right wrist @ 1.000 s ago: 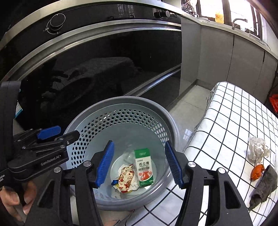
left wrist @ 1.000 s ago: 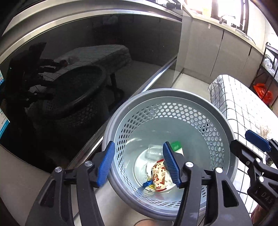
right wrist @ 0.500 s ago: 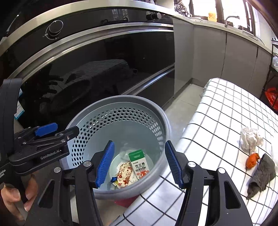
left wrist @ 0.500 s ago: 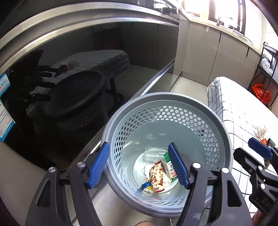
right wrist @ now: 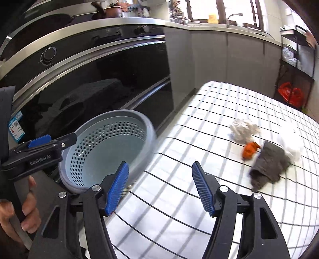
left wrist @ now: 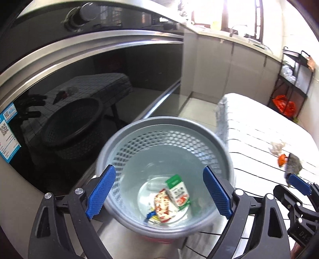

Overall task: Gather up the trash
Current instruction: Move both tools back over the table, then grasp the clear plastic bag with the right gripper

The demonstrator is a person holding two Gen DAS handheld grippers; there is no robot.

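The green-and-white carton (left wrist: 178, 192) lay released in the grey basket (left wrist: 227, 157) beneath the left hand-held gripper (left wrist: 159, 192), its empty jaws opening, while the right hand-held gripper (right wrist: 160, 188), also opening and empty, had swung toward the orange scrap (right wrist: 250, 149) ahead on the worktop (right wrist: 179, 215).

Ahead and to the left: a built-in oven (right wrist: 95, 79) with dark glass door, steel trim and control knob (right wrist: 47, 56). Ahead: grey cabinets (right wrist: 219, 57) beneath a pale countertop (right wrist: 209, 26). Above these, a bright window (right wrist: 223, 9) supplies daylight. Far right: a black wire rack (left wrist: 291, 79). Between oven and cabinets: pale tiled floor (left wrist: 191, 107).
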